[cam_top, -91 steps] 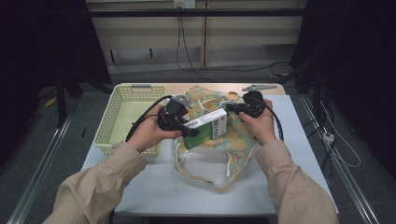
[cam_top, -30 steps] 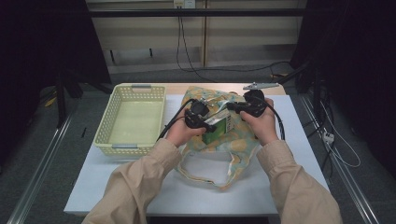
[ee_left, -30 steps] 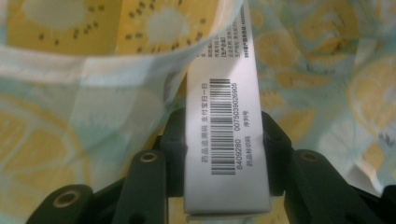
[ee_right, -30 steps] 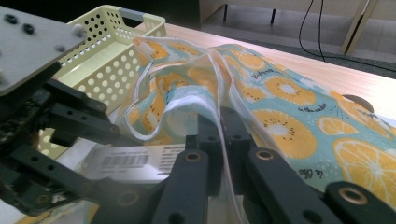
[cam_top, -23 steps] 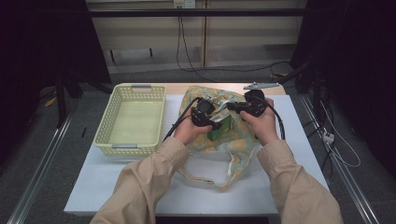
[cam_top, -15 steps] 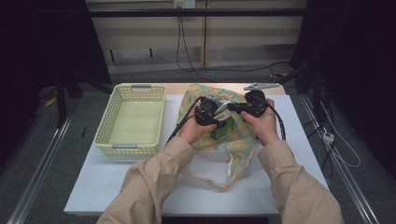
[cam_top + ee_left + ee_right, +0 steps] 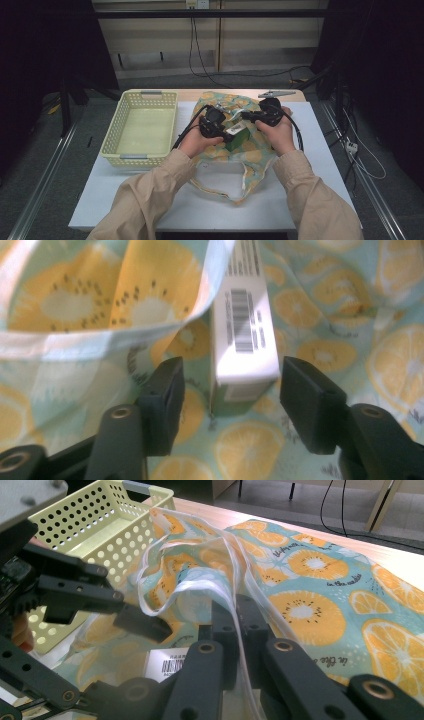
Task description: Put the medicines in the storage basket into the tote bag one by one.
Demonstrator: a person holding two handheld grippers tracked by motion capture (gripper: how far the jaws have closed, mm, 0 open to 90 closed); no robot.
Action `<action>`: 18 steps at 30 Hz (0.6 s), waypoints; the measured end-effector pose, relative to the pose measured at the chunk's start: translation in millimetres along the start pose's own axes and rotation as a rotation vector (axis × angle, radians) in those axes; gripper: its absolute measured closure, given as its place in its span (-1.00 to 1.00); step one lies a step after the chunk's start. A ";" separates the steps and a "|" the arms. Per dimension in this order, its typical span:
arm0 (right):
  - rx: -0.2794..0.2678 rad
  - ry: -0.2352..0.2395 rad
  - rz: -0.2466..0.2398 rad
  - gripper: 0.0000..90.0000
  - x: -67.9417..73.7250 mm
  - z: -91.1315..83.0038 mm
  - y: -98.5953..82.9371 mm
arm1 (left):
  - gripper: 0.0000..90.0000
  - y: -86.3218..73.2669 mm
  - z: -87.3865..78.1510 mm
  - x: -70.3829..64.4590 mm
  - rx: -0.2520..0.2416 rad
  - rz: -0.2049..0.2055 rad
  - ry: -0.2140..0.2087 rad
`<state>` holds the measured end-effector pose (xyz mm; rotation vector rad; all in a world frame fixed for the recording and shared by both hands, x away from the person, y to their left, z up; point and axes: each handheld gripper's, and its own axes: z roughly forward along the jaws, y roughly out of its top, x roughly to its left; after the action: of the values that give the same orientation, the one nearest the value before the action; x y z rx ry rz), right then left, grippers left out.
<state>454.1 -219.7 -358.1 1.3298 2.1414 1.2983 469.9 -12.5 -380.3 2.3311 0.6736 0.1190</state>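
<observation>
Though partly hidden, barcoded box (image 7: 244, 335), seemingly green-sided

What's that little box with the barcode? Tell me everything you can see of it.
The box is small and looks like cardboard: a white face printed with a barcode and fine text, green sides. It lies partly inside the mouth of the fruit-print bag, its near end between the open jaws of the left gripper, which do not touch it. The bag's cloth edge overlaps it, held up by the right gripper.
</observation>
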 end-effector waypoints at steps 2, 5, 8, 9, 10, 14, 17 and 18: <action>0.000 -0.001 -0.001 0.98 -1.1 0.0 -0.4 | 0.03 -1.8 -1.0 0.2 0.008 0.002 -0.004; 0.000 -0.002 0.004 0.98 -3.1 -0.9 -1.6 | 0.03 -4.2 -5.9 0.4 0.013 0.003 -0.017; 0.001 0.001 0.002 0.98 -3.6 -2.7 -2.5 | -0.09 -7.3 -14.7 -2.1 -0.001 -0.006 -0.028; 0.001 0.001 0.001 0.98 -3.9 -3.1 -2.9 | -0.15 -8.7 -18.4 -2.9 -0.005 -0.001 -0.033; -0.001 0.001 0.004 0.98 -4.1 -3.5 -3.2 | -0.19 -10.3 -22.1 -4.0 -0.006 -0.003 -0.035; -0.002 0.001 0.009 0.98 -4.3 -3.3 -3.8 | -0.33 -18.9 -34.5 -10.1 -0.009 0.010 -0.058; -0.002 0.001 0.003 0.98 -2.9 -2.2 -3.7 | -0.45 -25.7 -39.2 -15.7 -0.026 0.039 -0.090; -0.001 0.000 0.001 0.98 -2.6 -2.0 -3.6 | -0.45 -27.8 -39.9 -17.6 -0.017 0.053 -0.094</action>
<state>452.2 -223.5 -360.5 1.3315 2.1399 1.2992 432.1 20.1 -366.6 2.3232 0.5619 0.0388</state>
